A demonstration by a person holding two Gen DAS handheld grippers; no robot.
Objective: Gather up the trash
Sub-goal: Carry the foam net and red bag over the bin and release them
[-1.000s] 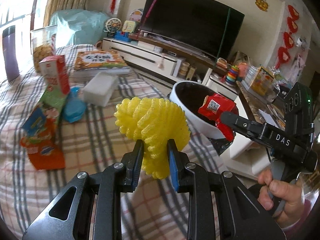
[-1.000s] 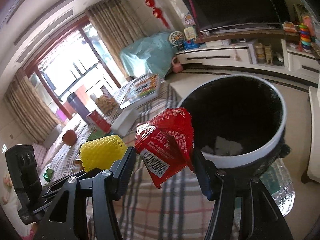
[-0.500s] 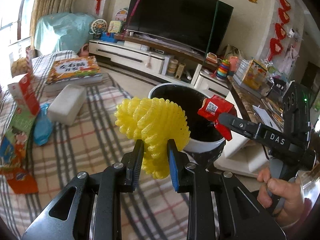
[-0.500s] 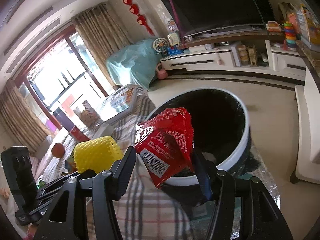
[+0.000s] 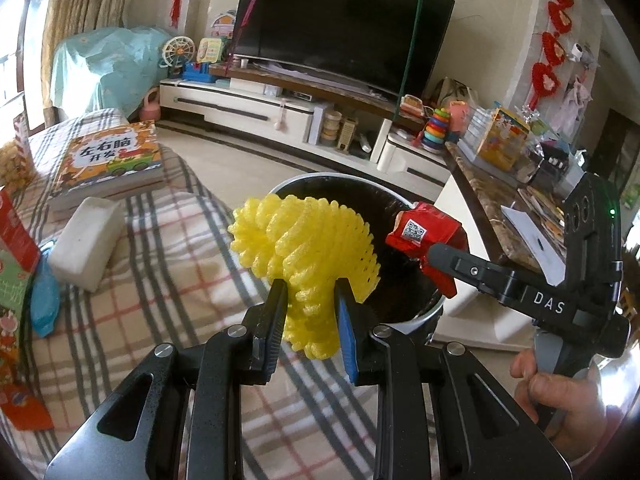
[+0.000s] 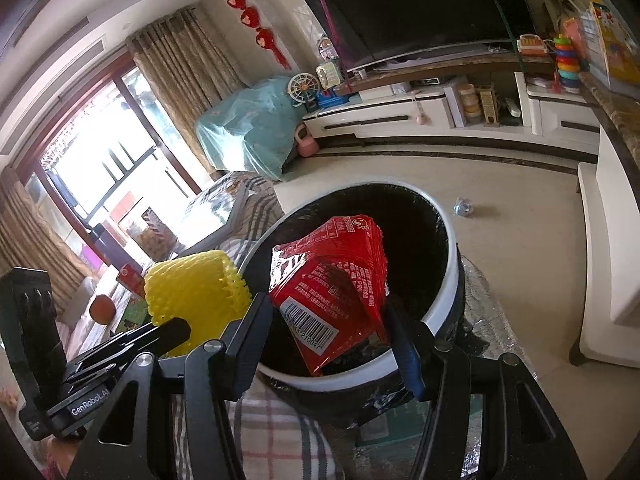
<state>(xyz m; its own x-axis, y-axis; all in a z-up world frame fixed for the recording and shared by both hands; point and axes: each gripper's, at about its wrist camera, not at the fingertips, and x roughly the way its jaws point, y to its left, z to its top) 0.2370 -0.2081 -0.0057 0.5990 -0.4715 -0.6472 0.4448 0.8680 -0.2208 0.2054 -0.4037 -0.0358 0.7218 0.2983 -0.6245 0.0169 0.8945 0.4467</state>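
Bin (image 5: pixel 434 308) stood beside the checked table (image 5: pixel 140 300). Our left gripper (image 5: pixel 310 312) pinched a yellow foam net (image 5: pixel 308 240), soft and springy, by its gathered end; our right gripper (image 6: pixel 328 332) clamped a red wrapper (image 6: pixel 332 280), light and crinkly, over the opening.

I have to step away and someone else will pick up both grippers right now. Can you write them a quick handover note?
Left gripper: shut on the yellow foam net, held at the bin's near edge.
Right gripper: shut on the red snack wrapper, held over the mouth of the trash bin.
Done: both pieces picked up and brought to the bin. Neither is dropped yet.
Left: release the wrapper, bring the net over the opening and release it. Likely more to sort on the plaid cloth: blue wrapper, colourful packets. The white block and book may not be trash.
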